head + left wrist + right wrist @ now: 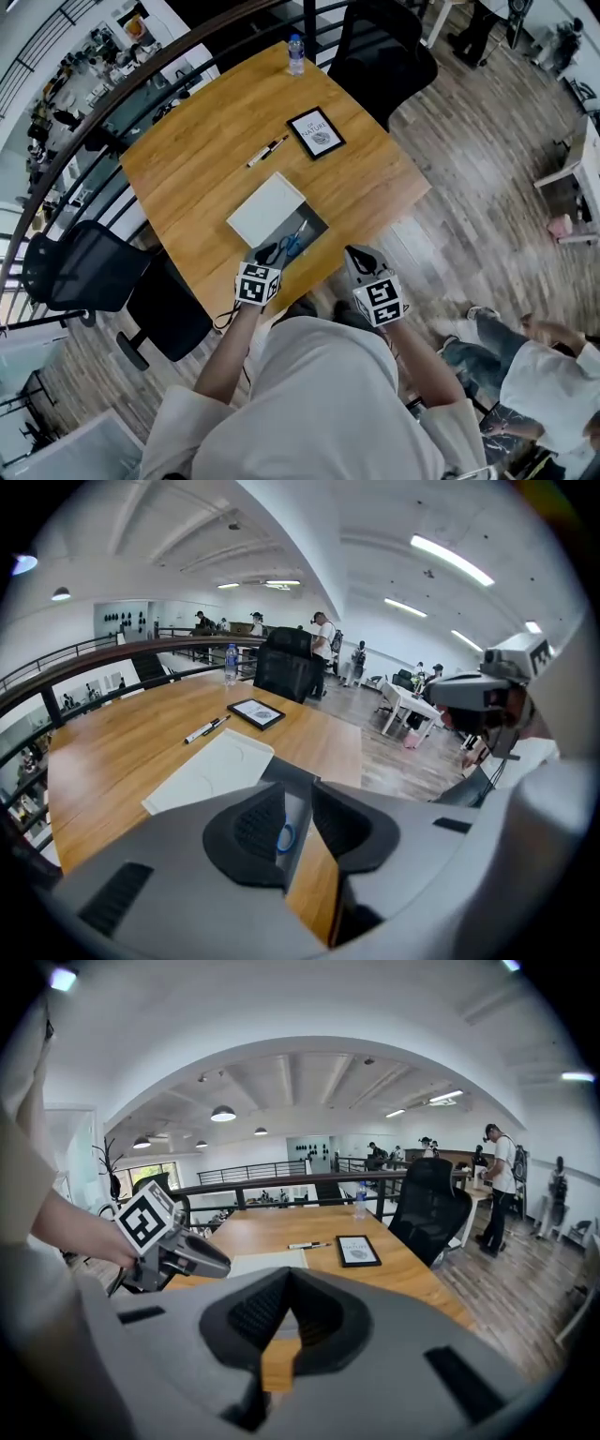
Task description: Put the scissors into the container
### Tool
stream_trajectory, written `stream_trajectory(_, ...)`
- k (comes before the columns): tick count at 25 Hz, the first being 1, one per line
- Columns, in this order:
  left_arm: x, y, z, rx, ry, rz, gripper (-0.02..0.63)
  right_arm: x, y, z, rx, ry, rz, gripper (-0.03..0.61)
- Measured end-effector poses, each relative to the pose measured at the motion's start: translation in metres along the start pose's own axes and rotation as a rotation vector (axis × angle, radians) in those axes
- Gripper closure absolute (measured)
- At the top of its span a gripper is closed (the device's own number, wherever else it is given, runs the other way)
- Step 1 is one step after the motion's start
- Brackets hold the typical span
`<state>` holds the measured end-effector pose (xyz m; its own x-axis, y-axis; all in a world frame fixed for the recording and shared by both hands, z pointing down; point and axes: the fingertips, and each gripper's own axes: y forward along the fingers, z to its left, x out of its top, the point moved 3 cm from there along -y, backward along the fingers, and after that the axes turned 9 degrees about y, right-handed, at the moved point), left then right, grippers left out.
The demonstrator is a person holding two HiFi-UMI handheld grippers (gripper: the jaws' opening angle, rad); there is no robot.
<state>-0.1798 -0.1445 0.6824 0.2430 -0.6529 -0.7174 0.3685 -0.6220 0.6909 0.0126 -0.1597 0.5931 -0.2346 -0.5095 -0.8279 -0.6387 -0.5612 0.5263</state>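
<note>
Left gripper (268, 254) hovers at the container's (317, 228) 6 o'clock edge, jaws narrowly apart with nothing between them. Blue-handled scissors (293, 244) lie inside the grey container, whose white lid (265, 208) covers its 10 o'clock part. Right gripper (360, 255), jaws together and empty, hangs at 4 o'clock by the tabletop (206, 159) edge.
</note>
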Motion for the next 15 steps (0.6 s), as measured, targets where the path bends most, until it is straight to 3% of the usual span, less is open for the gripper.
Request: stream_trajectory(15,0.014,-0.078,-0.075,0.221,-0.153,-0.17,0.584,0.01,-0.061,-0.023,0.172,-0.085,-0.049,0.575)
